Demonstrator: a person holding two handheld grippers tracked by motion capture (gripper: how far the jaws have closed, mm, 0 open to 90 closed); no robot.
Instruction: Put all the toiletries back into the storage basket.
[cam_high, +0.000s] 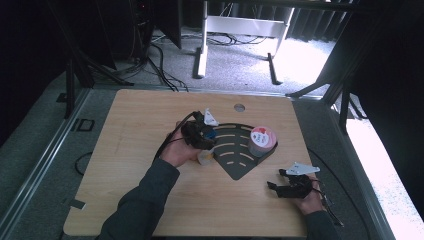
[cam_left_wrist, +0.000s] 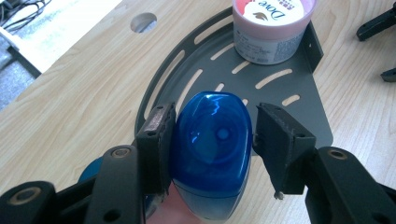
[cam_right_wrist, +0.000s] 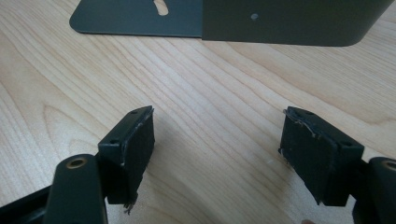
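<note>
Black pads of the left claw (cam_left_wrist: 212, 140) straddle a glossy blue oval-capped bottle (cam_left_wrist: 212, 149): one pad touches, the other stands just clear, at the dark slotted metal corner shelf's (cam_left_wrist: 299, 112) seven-o'clock edge. A pink-lidded white jar (cam_left_wrist: 271, 28) already sits at the shelf's two-o'clock corner, so the bottle likely remains to be placed. At five o'clock on the wooden tabletop (cam_high: 150, 125), the right claw (cam_right_wrist: 217, 140) gapes empty.

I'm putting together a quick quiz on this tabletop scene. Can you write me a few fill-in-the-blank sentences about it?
1. The bottle cap between the left gripper's jaws is ____ in colour.
2. The Dove jar stands on the dark ____-shaped slotted metal shelf.
3. The right gripper has ____ between its jaws.
4. The round hole is in the ____ tabletop.

Missing words: blue; fan; nothing; wooden
</note>
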